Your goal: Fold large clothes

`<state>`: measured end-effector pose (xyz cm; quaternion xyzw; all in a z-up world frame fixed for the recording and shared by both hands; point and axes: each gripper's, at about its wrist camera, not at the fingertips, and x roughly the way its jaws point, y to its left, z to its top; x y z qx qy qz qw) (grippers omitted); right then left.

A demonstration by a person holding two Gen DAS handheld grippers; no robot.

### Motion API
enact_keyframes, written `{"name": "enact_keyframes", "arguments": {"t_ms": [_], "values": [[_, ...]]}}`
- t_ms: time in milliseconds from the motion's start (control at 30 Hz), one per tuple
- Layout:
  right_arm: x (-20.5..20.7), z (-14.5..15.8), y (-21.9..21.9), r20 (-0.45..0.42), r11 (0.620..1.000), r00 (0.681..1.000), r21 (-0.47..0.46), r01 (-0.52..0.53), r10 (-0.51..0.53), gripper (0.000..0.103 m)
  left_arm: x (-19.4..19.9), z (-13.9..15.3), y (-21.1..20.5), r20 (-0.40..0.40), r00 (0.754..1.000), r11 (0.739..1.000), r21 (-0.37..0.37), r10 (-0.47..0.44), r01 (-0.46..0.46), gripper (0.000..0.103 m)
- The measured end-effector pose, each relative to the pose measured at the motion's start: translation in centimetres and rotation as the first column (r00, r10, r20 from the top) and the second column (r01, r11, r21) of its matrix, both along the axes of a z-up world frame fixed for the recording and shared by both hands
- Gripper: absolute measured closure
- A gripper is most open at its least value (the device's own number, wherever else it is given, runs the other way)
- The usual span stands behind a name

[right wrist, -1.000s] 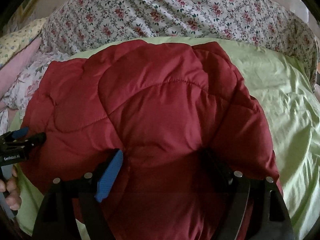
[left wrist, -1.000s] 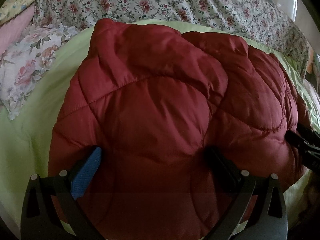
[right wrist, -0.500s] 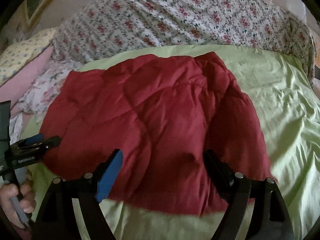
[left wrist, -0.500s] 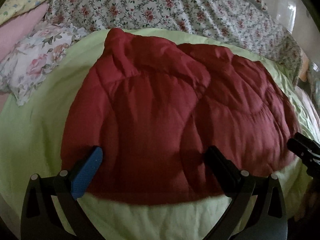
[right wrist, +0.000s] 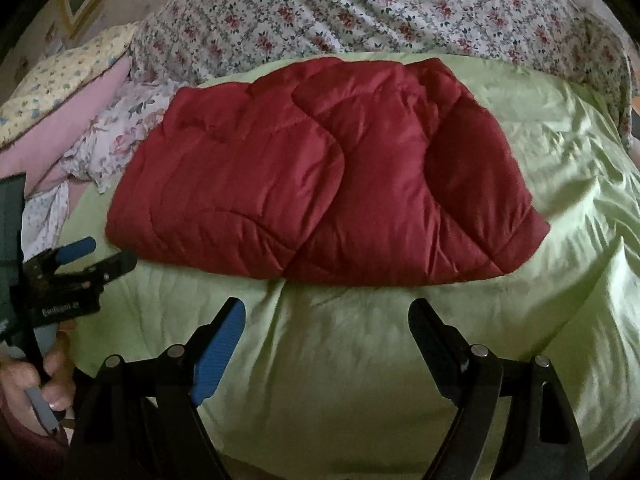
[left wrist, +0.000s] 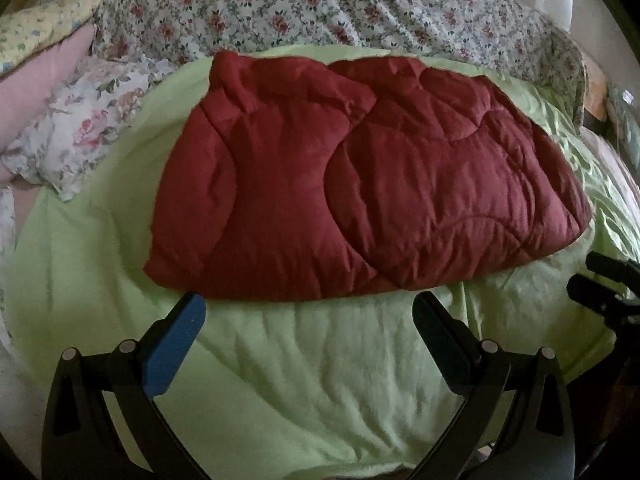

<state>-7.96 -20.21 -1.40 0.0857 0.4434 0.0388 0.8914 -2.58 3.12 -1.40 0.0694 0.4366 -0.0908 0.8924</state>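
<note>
A dark red quilted garment lies folded into a wide bundle on the light green bedsheet; it also shows in the right wrist view. My left gripper is open and empty, just short of the bundle's near edge. My right gripper is open and empty, a little back from the near edge. The left gripper also appears in the right wrist view at the left, and the right gripper shows in the left wrist view at the right edge.
A floral-print quilt is heaped along the far side of the bed. Floral and pink pillows lie at the left. Green sheet stretches to the right of the bundle.
Both grippers have pulled back from the red garment, which was between their fingers a second ago. The garment now lies on the sheet farther away, with bare green sheet in front.
</note>
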Motion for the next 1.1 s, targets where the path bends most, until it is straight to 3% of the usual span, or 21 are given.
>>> {"name": "enact_keyframes", "arguments": {"t_ms": [133,333,600,1100], "values": [[-0.3,2.4,0.4,0.008,1.000,1.000,0.017,-0.023,0.023,0.013,-0.2,2.1,0.2,-0.002,1.000,1.000,0.014,0.009,-0.009,0.000],[-0.3,5.5,1.1,0.065,0.999,0.997,-0.031,-0.041,0.043,0.006,0.2,4.1,0.2,0.029,0.999,1.000,0.023,-0.018,0.017,0.000],[1.6,4.4,0.9,0.045,1.000,0.999,-0.016,-0.020,0.021,0.006,1.9,2.9,-0.5,-0.001,1.000,1.000,-0.008,-0.010,0.010,0.000],[4.9,3.4,0.6,0.015,0.999,1.000,-0.031,-0.013,0.013,0.006,3.9,2.3,-1.8,0.009,1.000,0.999,0.032,-0.004,0.004,0.000]]}}
